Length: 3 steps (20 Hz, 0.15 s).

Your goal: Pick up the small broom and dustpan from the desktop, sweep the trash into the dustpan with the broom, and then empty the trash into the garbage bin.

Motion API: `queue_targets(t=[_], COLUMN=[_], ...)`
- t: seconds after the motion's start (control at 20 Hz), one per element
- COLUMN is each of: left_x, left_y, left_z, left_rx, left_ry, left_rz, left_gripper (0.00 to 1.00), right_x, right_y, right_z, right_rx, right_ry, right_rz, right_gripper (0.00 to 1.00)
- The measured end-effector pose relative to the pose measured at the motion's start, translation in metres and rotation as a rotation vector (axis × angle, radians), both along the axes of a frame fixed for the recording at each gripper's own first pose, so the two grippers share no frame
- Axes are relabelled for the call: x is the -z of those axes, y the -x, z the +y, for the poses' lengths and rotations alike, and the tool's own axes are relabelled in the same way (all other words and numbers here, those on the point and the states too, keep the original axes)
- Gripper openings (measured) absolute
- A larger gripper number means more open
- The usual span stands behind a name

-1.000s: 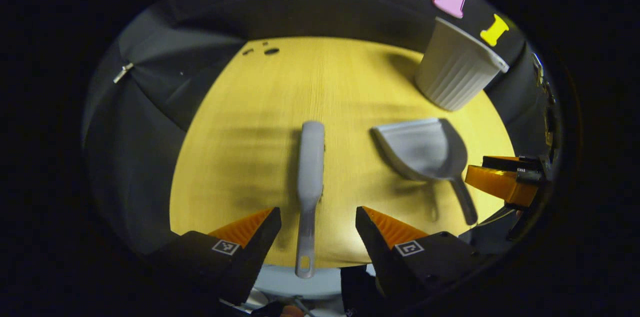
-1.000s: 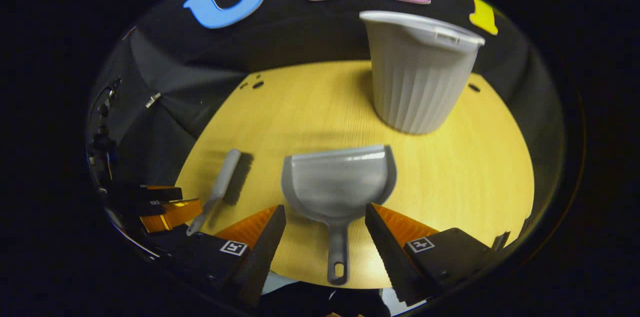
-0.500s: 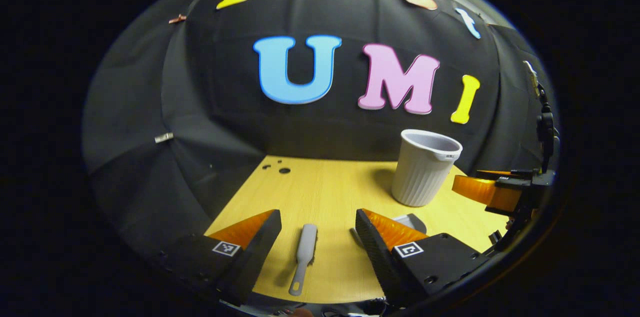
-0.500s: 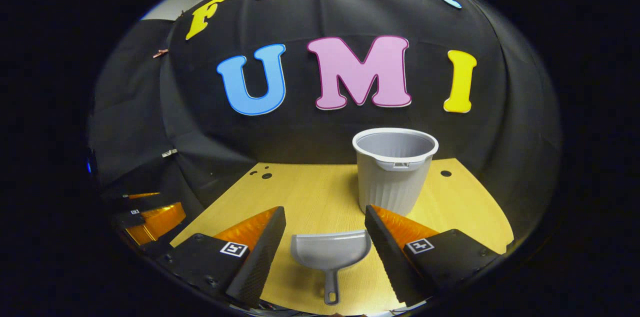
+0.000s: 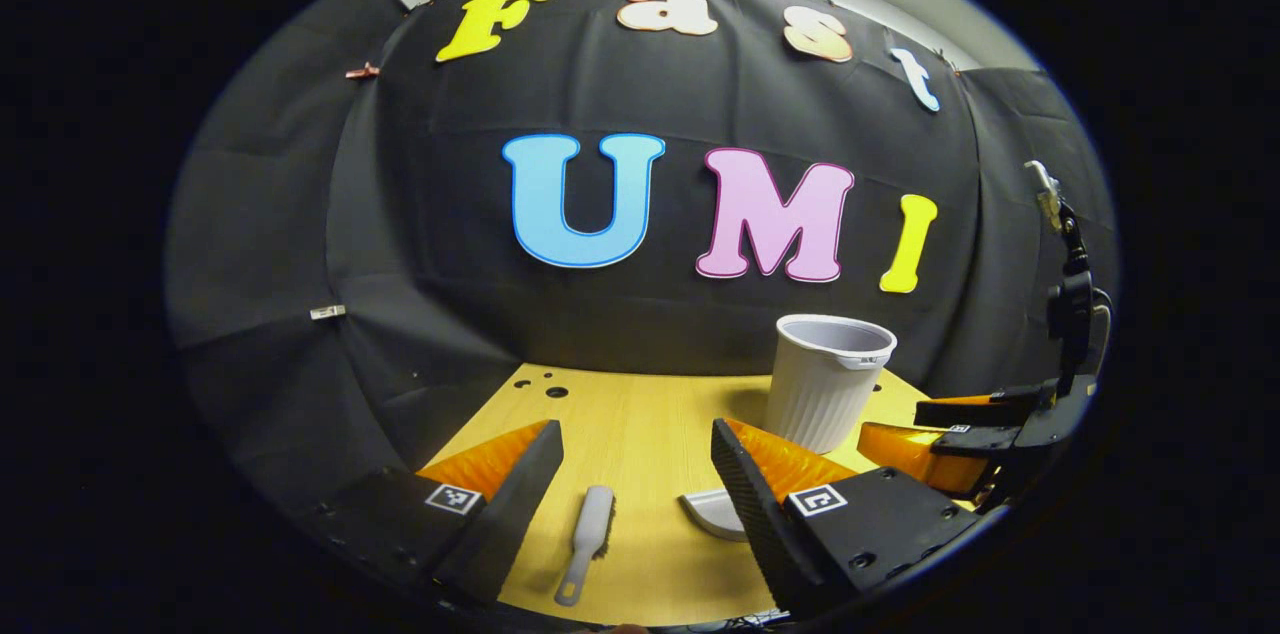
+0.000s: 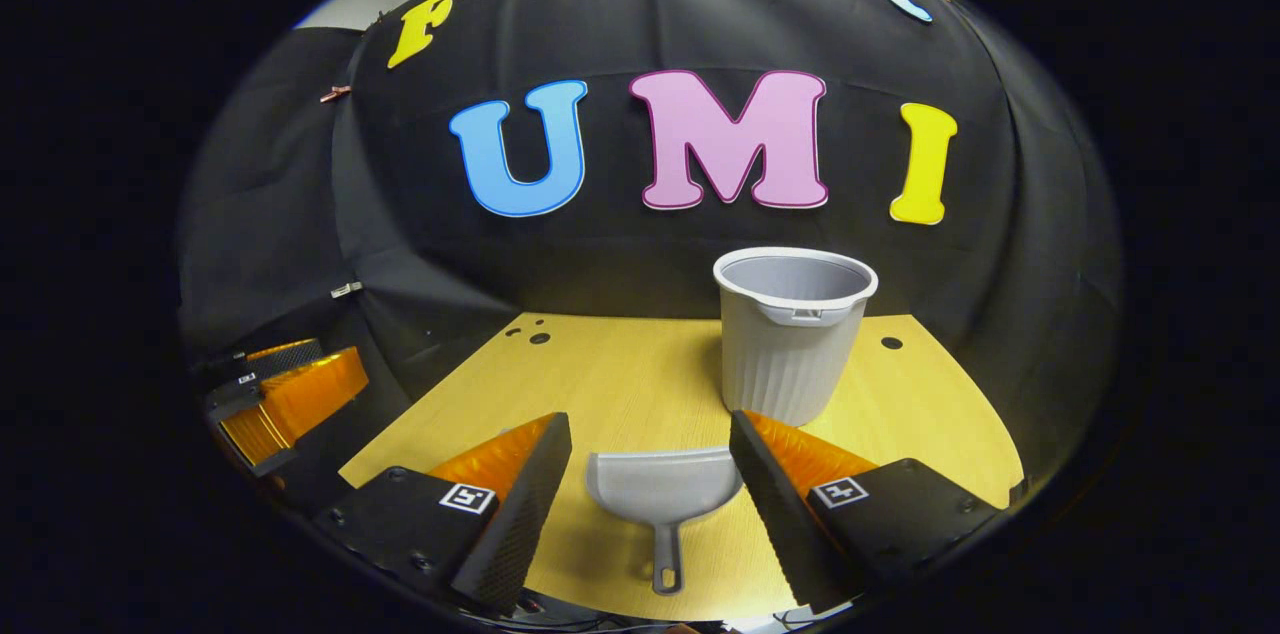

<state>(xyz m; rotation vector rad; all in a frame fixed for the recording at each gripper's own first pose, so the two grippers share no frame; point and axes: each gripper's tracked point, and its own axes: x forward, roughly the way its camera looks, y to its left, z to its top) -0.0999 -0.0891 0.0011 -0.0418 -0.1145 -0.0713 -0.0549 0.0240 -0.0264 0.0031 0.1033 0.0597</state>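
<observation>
on the near part of the wooden desktop [image 6: 640,374] the small grey broom [image 5: 585,539] lies flat, its handle pointing toward the near edge, and the grey dustpan [image 6: 662,492] lies flat to its right, mouth toward the far side and handle toward the near edge. both handles face the person, which would make them easy to reach from this side. the ribbed grey garbage bin [image 6: 795,334] stands upright beyond the dustpan toward the far right, mouth open upward; its inside cannot be seen. no trash can be made out on the wood, so the scene fits equally a stage ahead of the sweeping and one with the tools set back down. the left gripper [image 5: 637,459] hangs above the broom, fingers wide apart and touching nothing. the right gripper [image 6: 650,454] hangs above the dustpan, fingers spread just as wide and empty.
</observation>
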Motion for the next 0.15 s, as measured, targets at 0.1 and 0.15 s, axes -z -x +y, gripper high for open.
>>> queue_targets(t=[0.1, 0.15], left_x=[0.0076, 0.0104], left_y=[-0.0021, -0.0032], left_z=[-0.0016, -0.0054], left_rx=[0.005, 0.018], left_ry=[0.029, 0.038], left_rz=[0.023, 0.032], left_gripper=[0.96, 0.96], right_x=[-0.0033, -0.0029], right_y=[-0.0014, -0.0021], right_z=[0.0026, 0.0008], right_rx=[-0.016, -0.011], right_ry=[0.004, -0.001], right_rz=[-0.008, -0.016], right_gripper=[0.99, 0.99])
